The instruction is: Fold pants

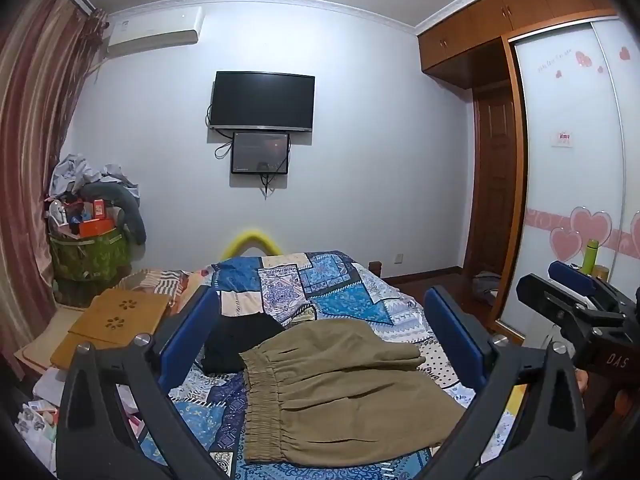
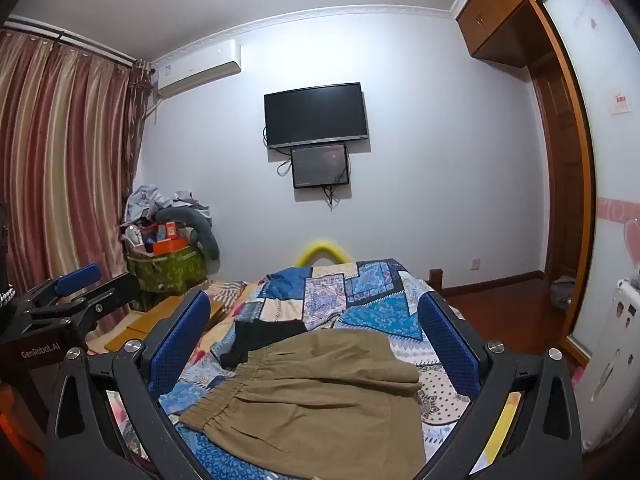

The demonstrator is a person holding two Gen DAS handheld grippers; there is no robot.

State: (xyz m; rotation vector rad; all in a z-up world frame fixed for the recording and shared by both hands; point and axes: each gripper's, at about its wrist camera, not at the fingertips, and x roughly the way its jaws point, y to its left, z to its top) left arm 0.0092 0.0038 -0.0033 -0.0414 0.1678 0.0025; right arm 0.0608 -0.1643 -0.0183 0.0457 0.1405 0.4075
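Olive-tan pants (image 1: 344, 392) lie folded on the patchwork bedspread (image 1: 320, 284), elastic waistband toward the left; they also show in the right wrist view (image 2: 320, 396). A black garment (image 1: 236, 340) lies behind them, partly covered, also visible in the right wrist view (image 2: 260, 340). My left gripper (image 1: 320, 332) is open, held above the pants, empty. My right gripper (image 2: 316, 340) is open and empty above the pants too. Each gripper shows at the edge of the other's view: the right one (image 1: 576, 284) and the left one (image 2: 76, 280).
A wooden lap table (image 1: 116, 320) sits left of the bed. A heaped green laundry basket (image 1: 92, 252) stands by the curtain. A TV (image 1: 262, 100) hangs on the far wall. A wardrobe with sliding doors (image 1: 572, 184) is on the right.
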